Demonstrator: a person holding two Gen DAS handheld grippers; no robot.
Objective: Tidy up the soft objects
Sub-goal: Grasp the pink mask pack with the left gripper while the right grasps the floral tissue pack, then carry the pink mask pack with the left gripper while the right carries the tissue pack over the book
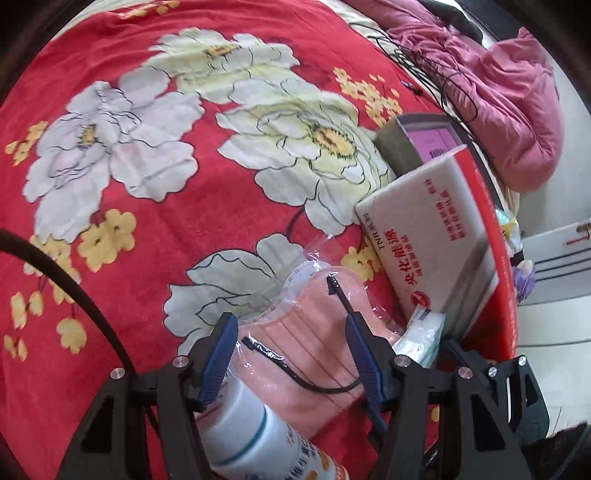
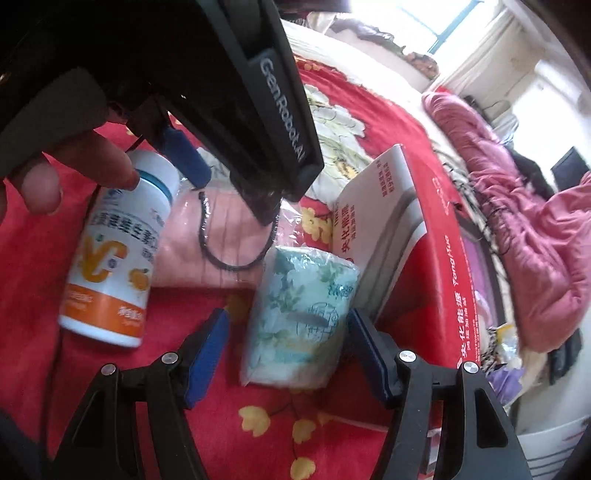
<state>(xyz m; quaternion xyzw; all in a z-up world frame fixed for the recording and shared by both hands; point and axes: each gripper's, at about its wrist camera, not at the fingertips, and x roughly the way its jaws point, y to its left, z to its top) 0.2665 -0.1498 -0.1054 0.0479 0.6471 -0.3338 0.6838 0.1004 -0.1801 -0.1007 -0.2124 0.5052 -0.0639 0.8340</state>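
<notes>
Right gripper (image 2: 288,350) jaws wide, straddling the tissue pack (image 2: 301,317) without pressing; the pack sits just beside the red box (image 2: 424,236), so closing may clip the box wall. Left gripper (image 1: 291,354) wide over the bagged pink mask (image 1: 317,332); the vitamin bottle (image 1: 255,432) touches that bag, and slick plastic may slip.

Daylight pours in from a window (image 2: 448,22) at the top right of the right wrist view, blown out to white. The red floral bedspread (image 1: 207,229) is evenly and brightly lit, with soft shadows. Both fisheye views bend strongly toward dark, vignetted corners. The tissue pack (image 2: 303,314) and nearby fingers (image 2: 110,162) look slightly smeared.
</notes>
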